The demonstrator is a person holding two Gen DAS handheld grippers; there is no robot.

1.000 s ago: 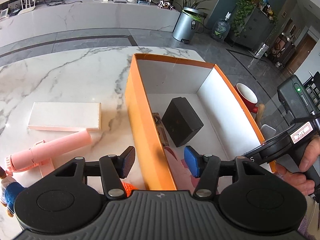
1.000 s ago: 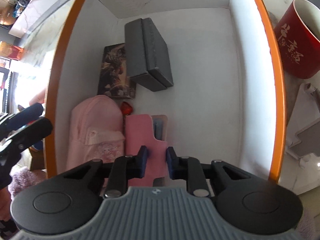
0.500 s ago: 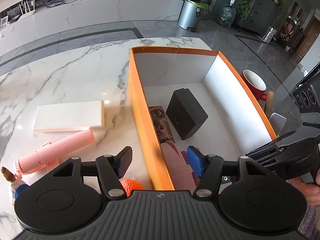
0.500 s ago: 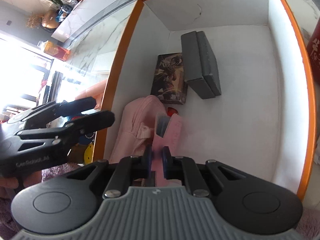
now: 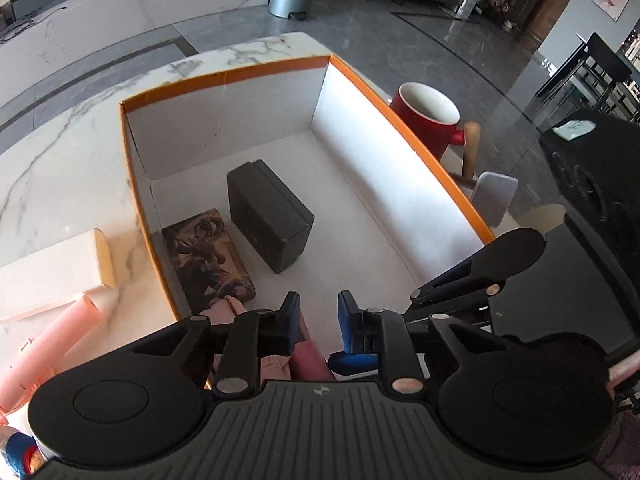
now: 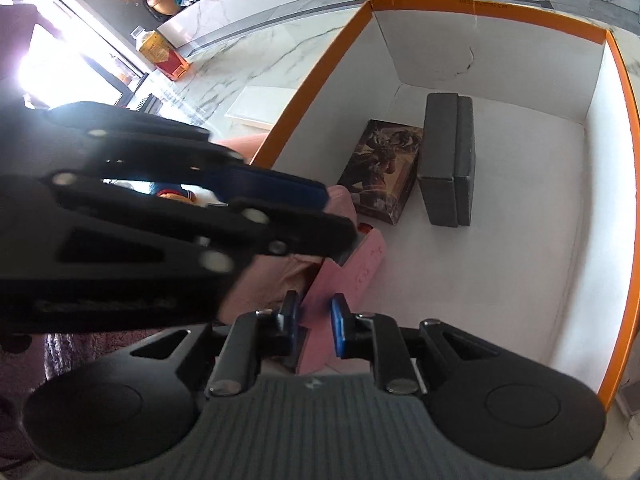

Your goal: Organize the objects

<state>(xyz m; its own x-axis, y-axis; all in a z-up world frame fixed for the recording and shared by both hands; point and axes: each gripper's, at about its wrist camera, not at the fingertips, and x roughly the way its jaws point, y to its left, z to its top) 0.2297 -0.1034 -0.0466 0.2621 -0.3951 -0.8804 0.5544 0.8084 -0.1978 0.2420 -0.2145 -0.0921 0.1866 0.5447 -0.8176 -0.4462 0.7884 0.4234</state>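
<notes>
Left wrist view: left gripper [image 5: 318,318] over the near end of the orange box [image 5: 432,166] on the marble tabletop [image 5: 60,152]; fingers parted, empty. Black case [image 5: 268,216] stands inside.
Right wrist view: right gripper [image 6: 314,326], fingers apart, straddling the pink card [image 6: 344,284] in the box's near left; contact unclear.

The left gripper [image 6: 160,216] fills the left half of the right wrist view, blurred and cut by the frame edge — it hides most of the pink pouch [image 6: 276,280] and all but a scrap of a toy [image 6: 176,196] behind its fingers. In the left wrist view, the pink flat item [image 5: 308,356] shows only as a sliver between the fingers — whether the right gripper [image 6: 314,316] grips it cannot be told. The pink tube [image 5: 52,340] runs off the left edge.
</notes>
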